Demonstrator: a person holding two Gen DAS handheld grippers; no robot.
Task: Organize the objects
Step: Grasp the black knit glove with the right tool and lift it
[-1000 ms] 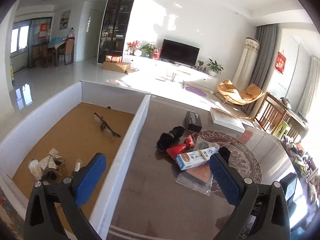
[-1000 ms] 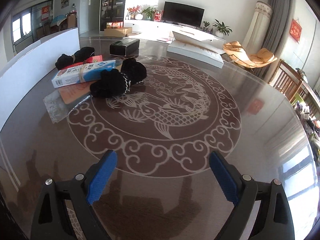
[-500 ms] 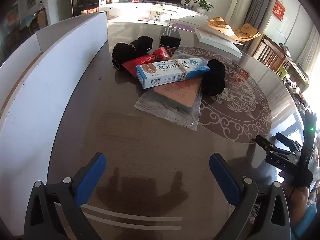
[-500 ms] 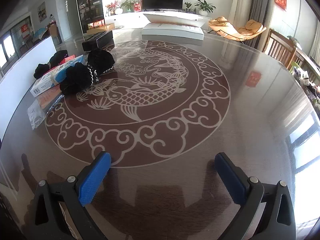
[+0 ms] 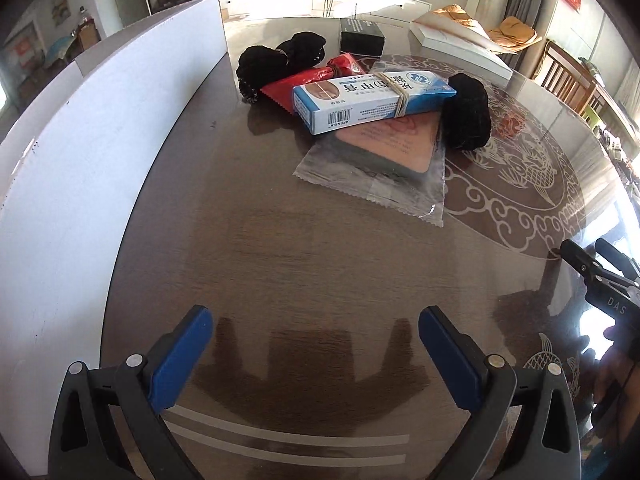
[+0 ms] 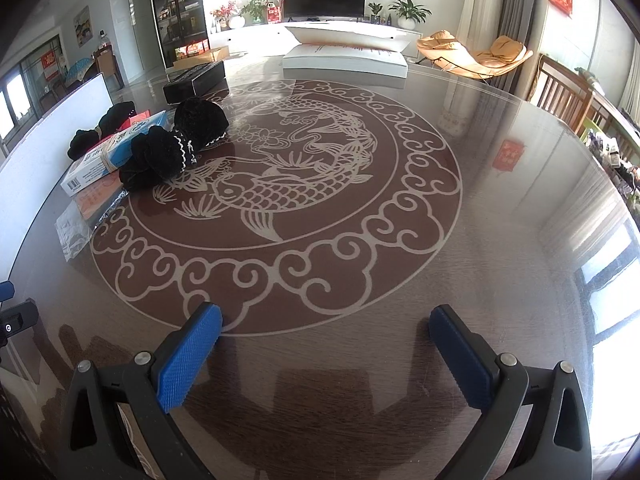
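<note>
1. Jaws of left gripper (image 5: 316,340) are held wide apart, empty, over bare tabletop (image 5: 280,256); right gripper (image 6: 326,340) jaws, just opened, also gape with nothing between.
2. Pile lies beside white box wall (image 5: 80,152): blue-white carton (image 5: 372,100) atop clear pouch (image 5: 384,160), w/ red packet (image 5: 308,80).
3. Carton prob. best approached first, gripped across its narrow sides.
4. Lace-trimmed black scrunchie (image 6: 176,148) is seen clearly in right view only.

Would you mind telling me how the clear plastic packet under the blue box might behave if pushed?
The clear packet looks thin and crinkly, so it would probably buckle rather than slide cleanly. The blue box rests on it, so that would likely shift too.
</note>
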